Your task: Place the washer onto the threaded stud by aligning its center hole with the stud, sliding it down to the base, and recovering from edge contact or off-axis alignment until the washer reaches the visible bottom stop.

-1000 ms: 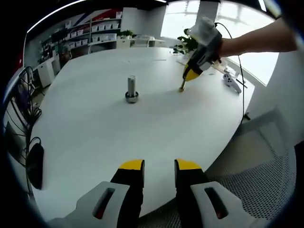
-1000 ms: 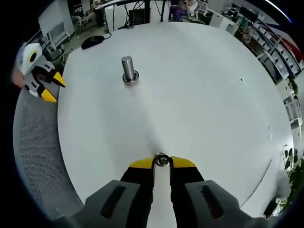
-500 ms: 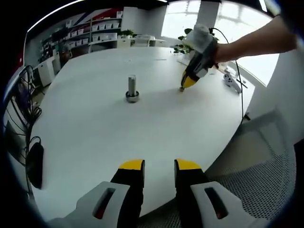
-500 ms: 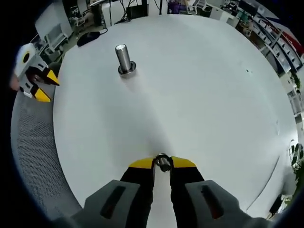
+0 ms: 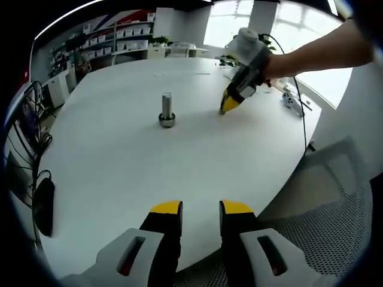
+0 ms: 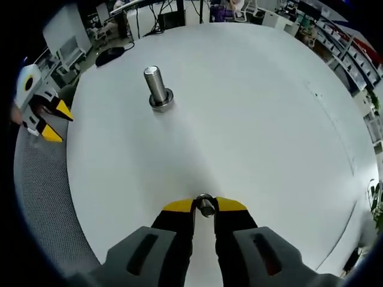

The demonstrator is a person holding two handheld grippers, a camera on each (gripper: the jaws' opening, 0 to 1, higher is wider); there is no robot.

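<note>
A steel threaded stud stands upright on its round base in the middle of the white round table. My right gripper is shut on a small metal washer, held edge-up between its yellow tips above the table, well short of the stud. In the left gripper view it hangs to the right of the stud, held by a person's hand. My left gripper is open and holds nothing, near the table's front edge.
A black mouse and cables lie at the table's edge. A mesh chair stands beside the table. White parts lie at the far right. Shelves and desks stand behind.
The right gripper with the washer has moved toward the stud, which looks nearer in its view. The left gripper has stayed still.
</note>
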